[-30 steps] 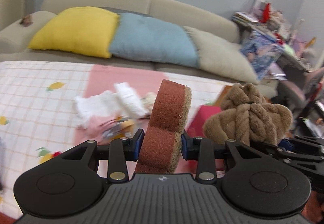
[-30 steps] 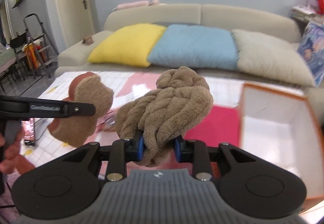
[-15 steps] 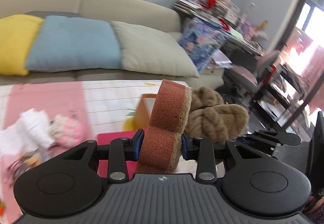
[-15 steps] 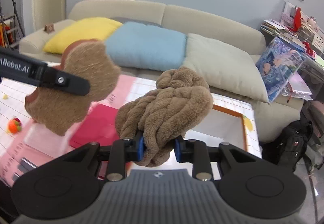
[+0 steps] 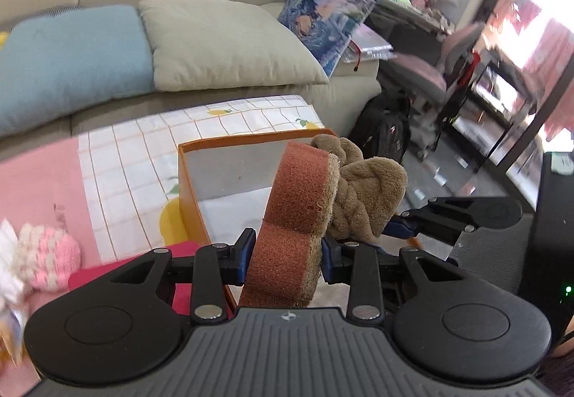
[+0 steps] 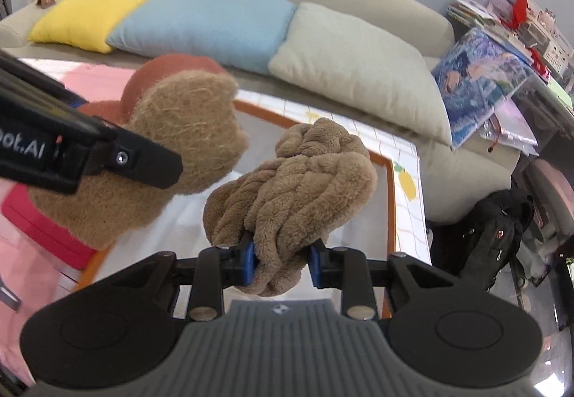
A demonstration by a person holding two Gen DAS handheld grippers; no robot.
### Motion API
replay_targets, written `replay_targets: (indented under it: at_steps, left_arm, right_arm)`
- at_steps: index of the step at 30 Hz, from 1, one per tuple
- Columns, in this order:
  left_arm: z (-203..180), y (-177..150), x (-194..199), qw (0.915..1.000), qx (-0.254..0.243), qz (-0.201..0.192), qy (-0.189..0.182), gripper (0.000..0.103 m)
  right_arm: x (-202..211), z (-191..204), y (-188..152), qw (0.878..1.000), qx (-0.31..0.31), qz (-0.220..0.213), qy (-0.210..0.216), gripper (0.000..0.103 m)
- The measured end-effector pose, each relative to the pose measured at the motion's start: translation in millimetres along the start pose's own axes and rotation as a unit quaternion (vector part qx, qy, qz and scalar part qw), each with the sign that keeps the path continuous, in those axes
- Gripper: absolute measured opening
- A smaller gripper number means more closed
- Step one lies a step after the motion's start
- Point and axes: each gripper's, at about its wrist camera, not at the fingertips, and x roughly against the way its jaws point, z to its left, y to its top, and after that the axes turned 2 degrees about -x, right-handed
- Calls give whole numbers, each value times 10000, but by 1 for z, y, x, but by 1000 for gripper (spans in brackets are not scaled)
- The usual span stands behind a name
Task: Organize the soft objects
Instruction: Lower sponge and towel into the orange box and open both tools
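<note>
My left gripper [image 5: 287, 255] is shut on a rust-red sponge [image 5: 297, 214] with a tan fibre back, held upright above the orange-rimmed white box [image 5: 222, 164]. My right gripper [image 6: 280, 262] is shut on a brown knotted plush towel [image 6: 294, 189], also held over the box [image 6: 389, 196]. The two held things hang close side by side: the towel [image 5: 366, 192] shows just right of the sponge in the left wrist view, and the sponge [image 6: 172, 153] shows left of the towel in the right wrist view.
A pink-and-white knitted ball [image 5: 46, 253] and white cloth lie left of the box on the pink mat. A red flat item [image 5: 118, 271] lies beside the box. A sofa with cushions [image 6: 215, 17] stands behind. A black backpack [image 6: 498, 228] and cluttered desk stand right.
Both grippers have swung right with their loads, from over the pink mat to above the orange-rimmed box. The sponge and towel have come closer together.
</note>
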Motion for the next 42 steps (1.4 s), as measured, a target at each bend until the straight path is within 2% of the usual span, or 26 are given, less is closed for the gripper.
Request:
replay_targets:
  at_steps: [4, 9, 11, 13, 16, 19, 21, 24, 26, 28, 31, 34, 37, 42]
  left_arm:
    - [-3, -3, -18, 9997, -159, 190, 77, 40]
    - [-8, -2, -28, 9990, -344, 203, 209, 39]
    - [-10, -2, -30, 9990, -399, 203, 71, 39]
    - [-7, -1, -33, 9990, -317, 201, -251, 38]
    - [-5, -3, -40, 9991, -179, 357, -124, 38]
    - [-1, -6, -48, 9984, -18, 513, -254, 38]
    - [0, -9, -51, 9980, 9, 595, -206, 38]
    - [1, -11, -55, 9976, 32, 690, -112, 39]
    - [3, -11, -55, 9974, 69, 718, -93, 45]
    - [5, -10, -53, 9975, 91, 691, -120, 62]
    - [6, -7, -45, 9983, 75, 559, -165, 73]
    - [4, -3, -36, 9991, 11, 392, -157, 80]
    - [1, -3, -21, 9999, -64, 68, -100, 84]
    - [-9, -7, 6, 9982, -376, -467, 29, 86]
  right_arm:
    - [-17, 0, -8, 9998, -8, 193, -78, 28]
    - [-31, 2, -18, 9990, -12, 429, -127, 29]
    - [-35, 4, -21, 9986, 22, 513, -112, 31]
    - [-37, 6, -23, 9984, 61, 551, -139, 32]
    - [-38, 4, -23, 9983, 35, 557, -142, 33]
    - [-35, 5, -23, 9985, 75, 526, -148, 33]
    - [-32, 8, -24, 9985, 124, 502, -165, 33]
    - [-27, 10, -25, 9987, 169, 433, -197, 38]
    - [-25, 11, -25, 9988, 176, 411, -207, 43]
    - [-23, 11, -25, 9988, 186, 385, -218, 44]
    - [-22, 11, -25, 9987, 200, 402, -245, 48]
    - [-19, 12, -25, 9986, 212, 394, -278, 53]
    - [-11, 12, -23, 9989, 173, 270, -349, 60]
    - [10, 15, -23, 9988, 35, -28, -491, 68]
